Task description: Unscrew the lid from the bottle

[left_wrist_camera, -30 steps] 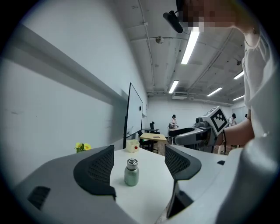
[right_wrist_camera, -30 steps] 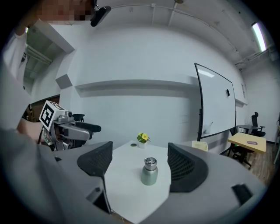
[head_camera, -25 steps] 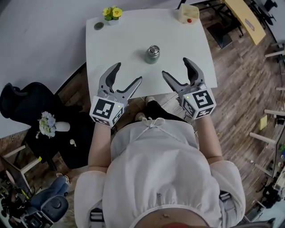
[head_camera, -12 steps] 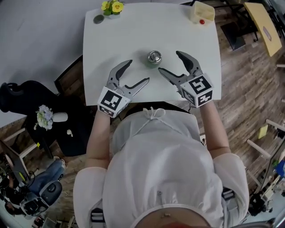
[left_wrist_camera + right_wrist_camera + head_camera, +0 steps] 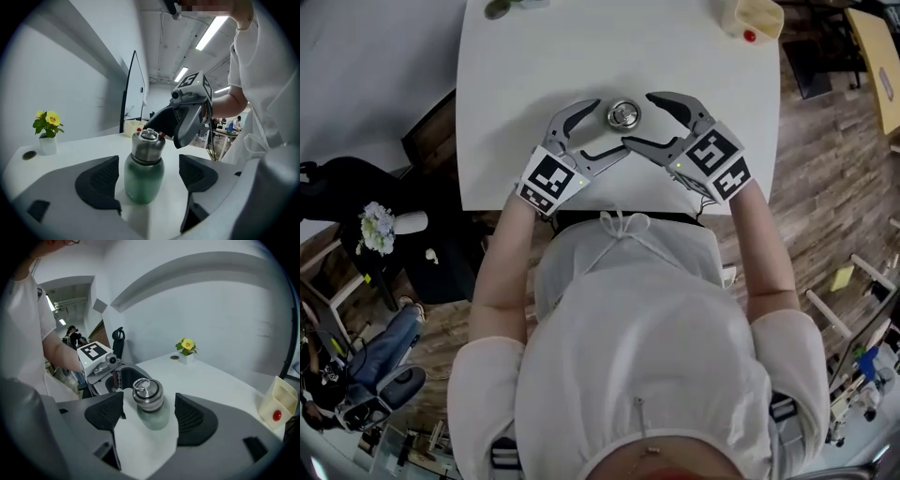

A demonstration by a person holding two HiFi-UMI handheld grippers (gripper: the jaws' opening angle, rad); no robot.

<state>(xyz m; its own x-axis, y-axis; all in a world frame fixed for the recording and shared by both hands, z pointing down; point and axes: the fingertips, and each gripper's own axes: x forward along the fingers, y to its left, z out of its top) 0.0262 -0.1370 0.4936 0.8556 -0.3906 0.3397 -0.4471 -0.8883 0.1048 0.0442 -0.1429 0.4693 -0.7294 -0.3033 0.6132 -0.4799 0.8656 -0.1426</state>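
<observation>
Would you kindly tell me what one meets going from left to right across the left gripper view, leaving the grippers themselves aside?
A small dark disc → potted yellow flower → green bottle → person's white shirt.

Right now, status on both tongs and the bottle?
Left tongs just opened wider, right tongs just closed slightly; both open around bottle, not touching. Bottle upright on table, lid on. Nothing in the way.

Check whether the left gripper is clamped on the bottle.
No, the left gripper has its pads clear of the bottle on both sides.
</observation>
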